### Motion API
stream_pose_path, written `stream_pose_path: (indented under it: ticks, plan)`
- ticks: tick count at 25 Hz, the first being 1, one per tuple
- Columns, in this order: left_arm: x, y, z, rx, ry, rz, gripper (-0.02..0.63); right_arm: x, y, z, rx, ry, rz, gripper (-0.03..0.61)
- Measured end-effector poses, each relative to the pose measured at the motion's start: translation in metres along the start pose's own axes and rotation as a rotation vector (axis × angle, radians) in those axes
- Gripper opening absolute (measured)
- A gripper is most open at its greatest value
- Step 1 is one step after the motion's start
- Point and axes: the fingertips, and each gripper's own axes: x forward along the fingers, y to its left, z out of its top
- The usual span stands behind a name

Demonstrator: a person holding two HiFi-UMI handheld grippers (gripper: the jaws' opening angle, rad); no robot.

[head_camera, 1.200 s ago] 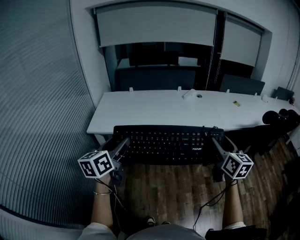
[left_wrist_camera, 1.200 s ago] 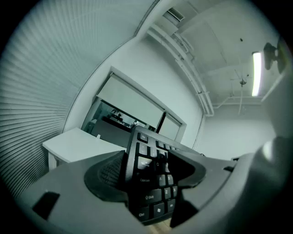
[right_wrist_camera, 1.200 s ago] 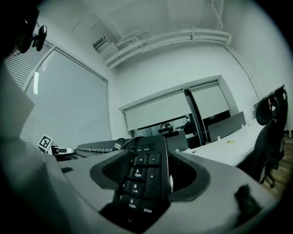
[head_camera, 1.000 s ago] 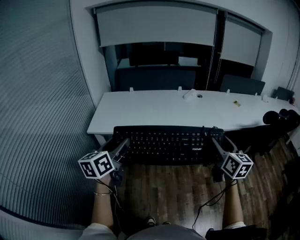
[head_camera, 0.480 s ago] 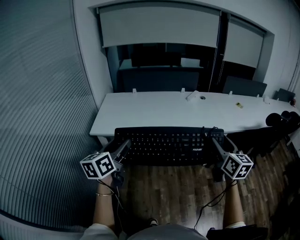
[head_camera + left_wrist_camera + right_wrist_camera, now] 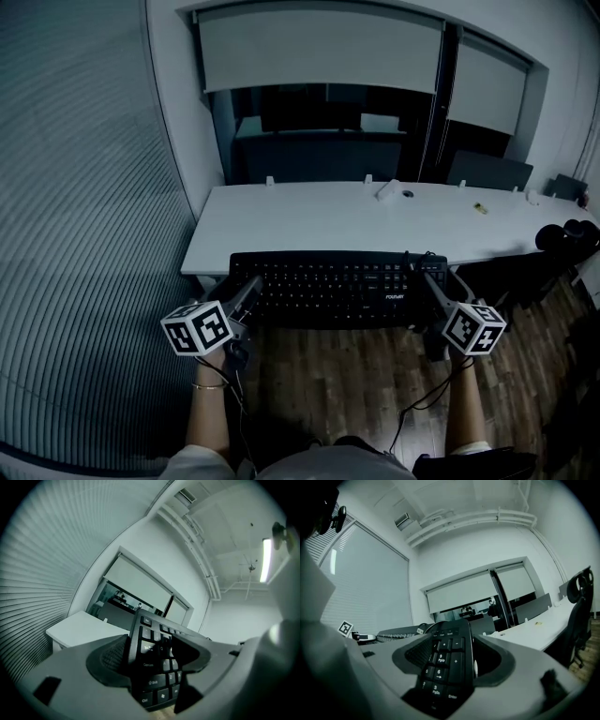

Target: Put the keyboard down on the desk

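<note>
A black keyboard hangs level in the air over the wooden floor, just short of the white desk's near edge. My left gripper is shut on its left end, where the keys show between the jaws. My right gripper is shut on its right end, with the number pad between the jaws. A cable leaves the keyboard's back right corner.
The desk holds a small white object and a small yellow item at its far side. A ribbed blind wall runs along the left. Black office chairs stand at the right. Wooden floor lies below.
The desk has slid slightly rightward and the person's shoes have left the bottom of the head view. The keyboard and both grippers keep their places in the view.
</note>
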Motion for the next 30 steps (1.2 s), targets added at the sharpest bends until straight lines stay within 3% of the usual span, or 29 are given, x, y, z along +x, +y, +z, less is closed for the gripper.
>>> stream_pose_path:
  ticks: [11,30]
  plan:
    - [0.012,0.006,-0.002,-0.015,0.03,-0.027,0.291,-0.003,-0.002,-0.004,0.02,0.009,-0.044,0.254]
    - [0.013,0.01,-0.007,-0.021,0.026,0.024,0.284,0.006,-0.007,-0.007,0.049,0.006,-0.03,0.253]
